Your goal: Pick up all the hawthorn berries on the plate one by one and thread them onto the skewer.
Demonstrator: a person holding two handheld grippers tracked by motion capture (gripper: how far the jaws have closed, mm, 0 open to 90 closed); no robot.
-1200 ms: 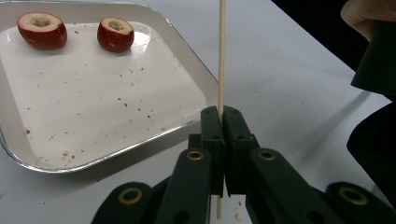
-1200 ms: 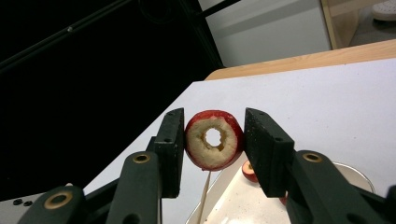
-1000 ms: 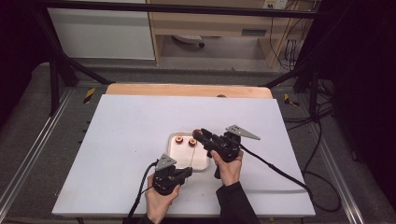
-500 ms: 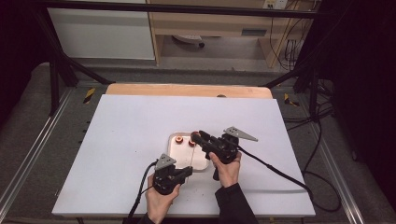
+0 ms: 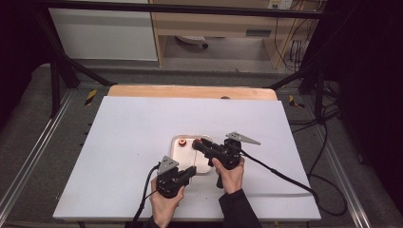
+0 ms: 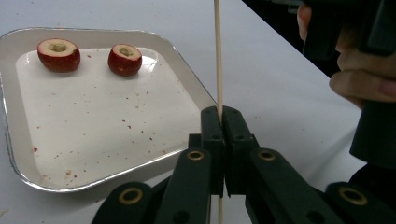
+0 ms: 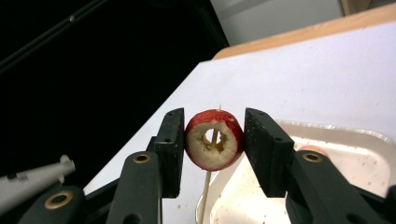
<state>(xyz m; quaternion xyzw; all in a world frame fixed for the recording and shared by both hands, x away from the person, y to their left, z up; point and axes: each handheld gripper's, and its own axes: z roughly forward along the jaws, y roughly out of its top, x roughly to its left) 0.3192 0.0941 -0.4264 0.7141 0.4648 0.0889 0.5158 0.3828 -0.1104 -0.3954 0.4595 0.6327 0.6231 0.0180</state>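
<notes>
My left gripper (image 6: 223, 122) was clamped shut on the thin wooden skewer (image 6: 217, 56), its long axis upright. My right gripper (image 7: 212, 140) squeezed a cored red fruit piece (image 7: 214, 138) directly over the stick's tip — point just poking through the hollow — beside the white foil-rimmed tray (image 6: 100, 154) holding two more.

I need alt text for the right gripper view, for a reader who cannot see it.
The right hand-held gripper clamps a cored red fruit piece between its black jaws, with a thin wooden skewer passing through the hole. Behind lies a white tray on the white table.
</notes>
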